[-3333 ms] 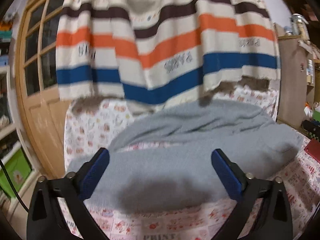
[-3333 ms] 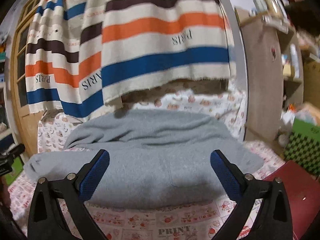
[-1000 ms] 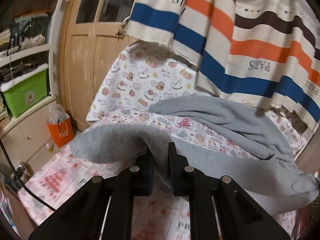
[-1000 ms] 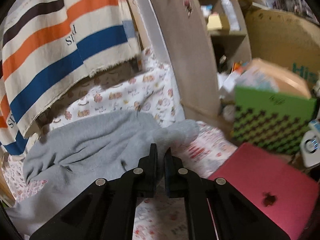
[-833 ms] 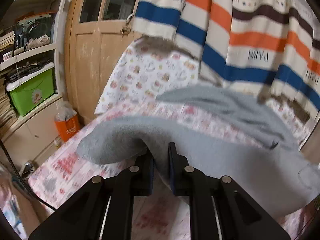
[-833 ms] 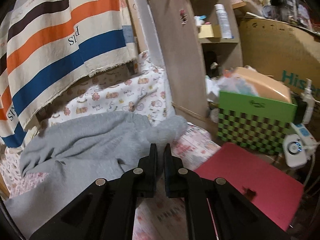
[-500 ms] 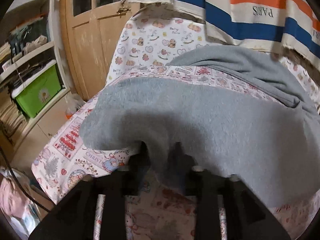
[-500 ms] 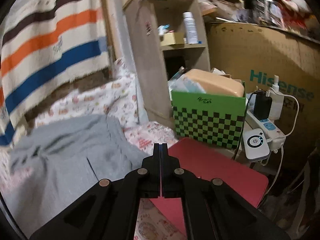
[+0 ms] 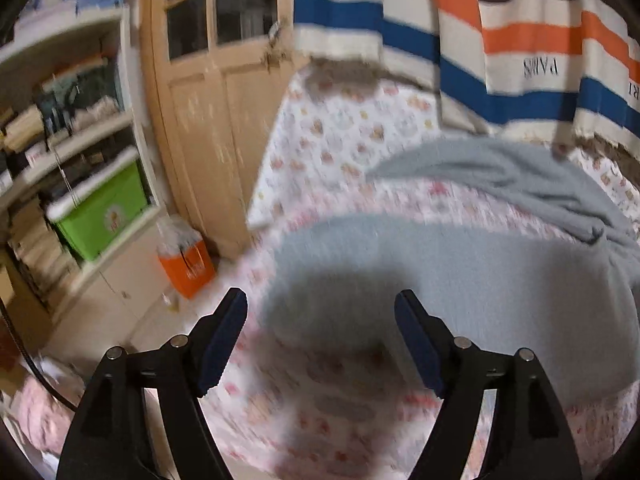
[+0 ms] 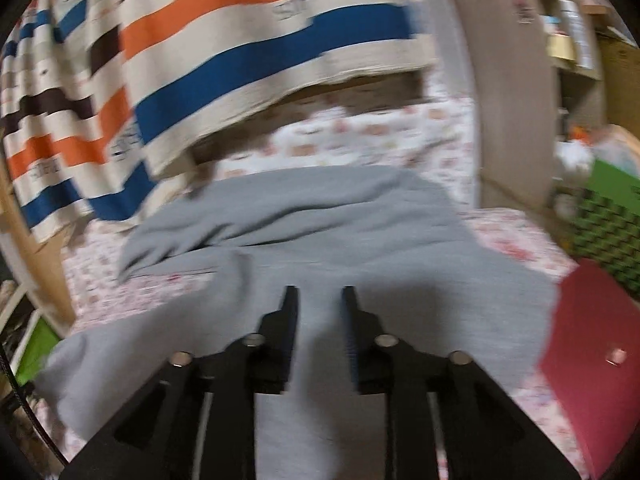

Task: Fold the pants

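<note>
left wrist view: the grey pants (image 9: 460,280) lie spread on the patterned surface (image 9: 320,420), apparently folded over once, so further folds look left to do. left gripper (image 9: 320,340) gapes wide, holding nothing; right gripper (image 10: 320,320) is partly open above the cloth, gripping nothing. soft fleece, rumpled at the far edge.

Right gripper (image 10: 319,300), jaws slightly parted, over grey pants (image 10: 420,272).

Both looking close and low over the printed sheet (image 9: 320,412): left toward the wooden door (image 9: 216,120), right toward shelves (image 10: 576,40); sharing grey pants (image 9: 480,280) (image 10: 320,232) and striped cloth (image 9: 520,40) (image 10: 240,60).
</note>
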The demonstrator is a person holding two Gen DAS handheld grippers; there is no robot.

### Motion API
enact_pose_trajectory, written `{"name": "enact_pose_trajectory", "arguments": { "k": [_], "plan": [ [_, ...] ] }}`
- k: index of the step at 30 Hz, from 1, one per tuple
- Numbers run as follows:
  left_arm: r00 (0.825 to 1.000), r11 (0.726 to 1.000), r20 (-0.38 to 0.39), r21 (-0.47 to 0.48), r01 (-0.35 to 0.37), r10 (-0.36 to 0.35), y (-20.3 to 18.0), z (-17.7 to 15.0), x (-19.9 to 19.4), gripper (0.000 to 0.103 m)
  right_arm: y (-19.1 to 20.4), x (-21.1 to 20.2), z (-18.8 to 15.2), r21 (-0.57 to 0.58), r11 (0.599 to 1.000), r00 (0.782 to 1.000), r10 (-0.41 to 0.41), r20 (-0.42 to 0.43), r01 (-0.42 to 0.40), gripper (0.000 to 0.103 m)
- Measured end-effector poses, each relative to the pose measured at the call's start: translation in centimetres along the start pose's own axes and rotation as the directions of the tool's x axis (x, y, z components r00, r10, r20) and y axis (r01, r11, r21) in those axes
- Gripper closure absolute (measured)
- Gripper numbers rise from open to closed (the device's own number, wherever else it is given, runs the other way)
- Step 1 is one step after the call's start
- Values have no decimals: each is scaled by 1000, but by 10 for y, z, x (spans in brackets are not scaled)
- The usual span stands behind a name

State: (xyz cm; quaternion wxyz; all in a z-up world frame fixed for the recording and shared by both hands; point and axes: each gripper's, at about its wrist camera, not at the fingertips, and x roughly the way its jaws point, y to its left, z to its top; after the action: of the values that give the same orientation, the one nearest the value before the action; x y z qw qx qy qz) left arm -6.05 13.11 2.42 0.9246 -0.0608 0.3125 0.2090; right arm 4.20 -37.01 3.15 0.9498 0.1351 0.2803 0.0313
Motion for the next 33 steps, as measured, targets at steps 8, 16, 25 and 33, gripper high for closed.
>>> {"name": "enact_pose_trajectory", "arguments": {
  "k": [8,16,25,33],
  "plan": [
    [980,989,153,97,110,-124,-30,70,24,13,77,34,32,-178,981,997,65,-34,-70,44],
    [963,954,43,154,258,-267,-85,105,102,3,167,130,44,-393,910,971,36,-236,-129,35],
    [968,949,-99,199,246,-230,-94,88,158,3,209,234,6,-671,740,938,-199,-283,-45,36],
    [959,955,-224,198,220,-175,-90,71,210,8,205,271,13,-669,742,926,-224,-303,-40,43]
  ]
}}
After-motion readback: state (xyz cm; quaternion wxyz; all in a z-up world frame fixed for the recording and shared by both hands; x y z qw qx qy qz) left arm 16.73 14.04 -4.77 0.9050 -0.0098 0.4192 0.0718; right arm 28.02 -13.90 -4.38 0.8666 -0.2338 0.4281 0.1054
